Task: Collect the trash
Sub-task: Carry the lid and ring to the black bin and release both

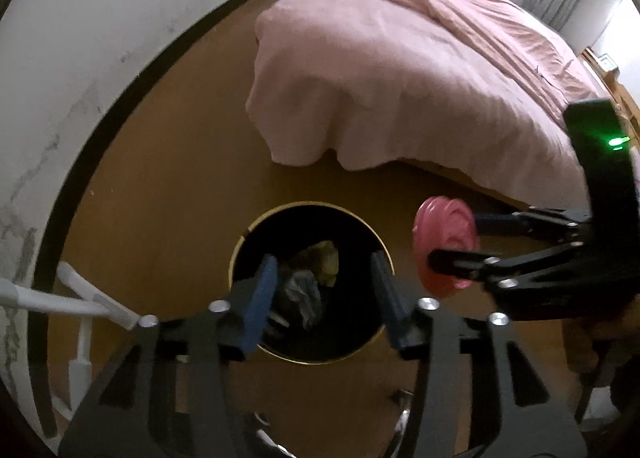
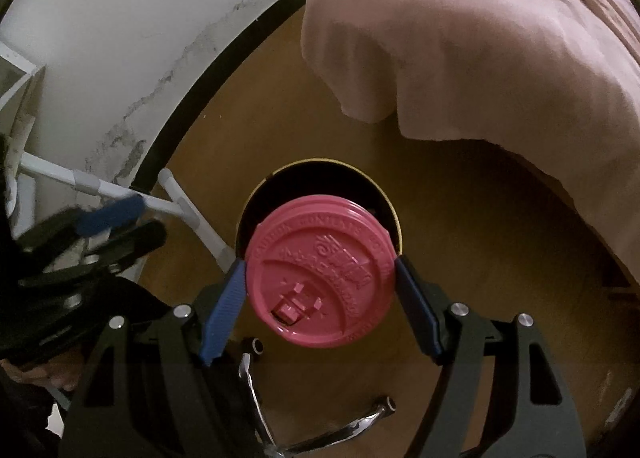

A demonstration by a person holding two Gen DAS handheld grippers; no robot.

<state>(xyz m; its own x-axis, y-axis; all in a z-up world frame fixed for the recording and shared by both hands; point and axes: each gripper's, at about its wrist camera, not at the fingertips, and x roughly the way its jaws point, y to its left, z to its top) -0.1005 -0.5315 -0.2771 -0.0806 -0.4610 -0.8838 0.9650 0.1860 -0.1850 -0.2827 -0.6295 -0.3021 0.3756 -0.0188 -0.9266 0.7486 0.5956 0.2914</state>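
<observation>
A round black trash bin with a gold rim [image 1: 244, 236] stands on the wooden floor. Crumpled grey trash [image 1: 300, 292] and a yellowish scrap [image 1: 325, 258] lie inside it. My left gripper [image 1: 324, 298] hangs over the bin's mouth, open, with nothing between its blue pads. My right gripper [image 2: 320, 282] is shut on a pink plastic cup lid [image 2: 320, 270], pads on opposite edges, lid face toward the camera. The lid sits above the bin rim [image 2: 320, 162]. In the left wrist view the pink lid [image 1: 444, 234] is at the bin's right. The left gripper [image 2: 120, 226] appears blurred at left.
A bed with a pink cover [image 1: 400, 70] fills the far right. A white wall with a dark baseboard [image 1: 132, 98] curves along the left. A white tube frame [image 1: 72, 302] stands left of the bin. Chrome legs [image 2: 360, 426] show below the right gripper.
</observation>
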